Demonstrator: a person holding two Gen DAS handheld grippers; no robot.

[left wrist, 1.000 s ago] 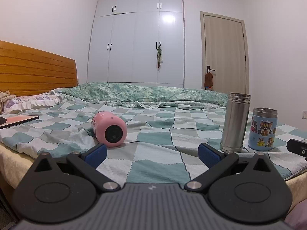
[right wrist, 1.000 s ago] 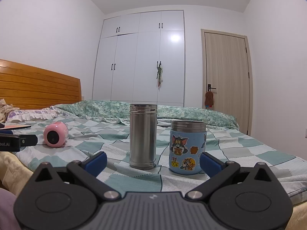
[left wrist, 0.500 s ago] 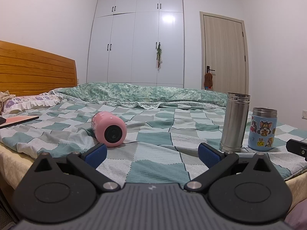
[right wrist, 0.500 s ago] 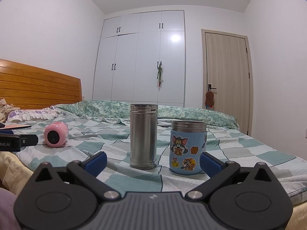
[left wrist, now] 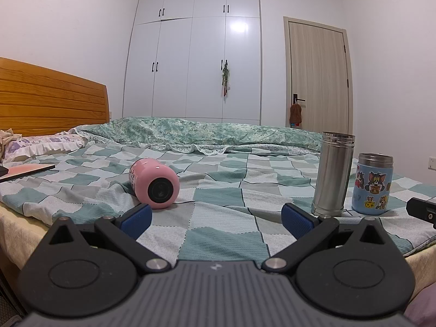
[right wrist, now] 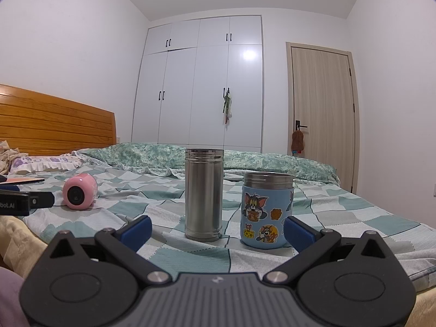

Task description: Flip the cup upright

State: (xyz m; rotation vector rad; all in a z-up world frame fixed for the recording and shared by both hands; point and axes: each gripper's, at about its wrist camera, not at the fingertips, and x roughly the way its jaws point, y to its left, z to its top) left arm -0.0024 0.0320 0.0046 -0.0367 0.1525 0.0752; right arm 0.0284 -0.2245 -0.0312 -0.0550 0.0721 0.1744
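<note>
Pink cup [left wrist: 154,184]: smooth, glossy cylinder lying on its side on the bed's left part, its dark round end facing the cameras; seen again in the right wrist view [right wrist: 79,190].
Checked bedspread [left wrist: 223,199]: soft woven cloth in teal, grey and white squares, wrinkled around the cup; its near edge drops off just ahead of both tools.
Left gripper [left wrist: 216,219]: blue ribbed pads spread wide with nothing between them; the left pad sits just in front of the cup without touching it.
Open room: bare bedspread between the cup and the steel flask.
Steel flask [right wrist: 203,194]: tall brushed-metal cylinder, upright, well right of the cup.
Cartoon-sticker cup [right wrist: 267,210]: shorter, light blue with a metal rim, upright just beside the flask.
Right gripper [right wrist: 218,230]: spread wide and empty, both upright vessels framed between its pads.
Behind: wooden headboard [left wrist: 49,100], white wardrobe [left wrist: 196,54], closed door [left wrist: 318,76].
</note>
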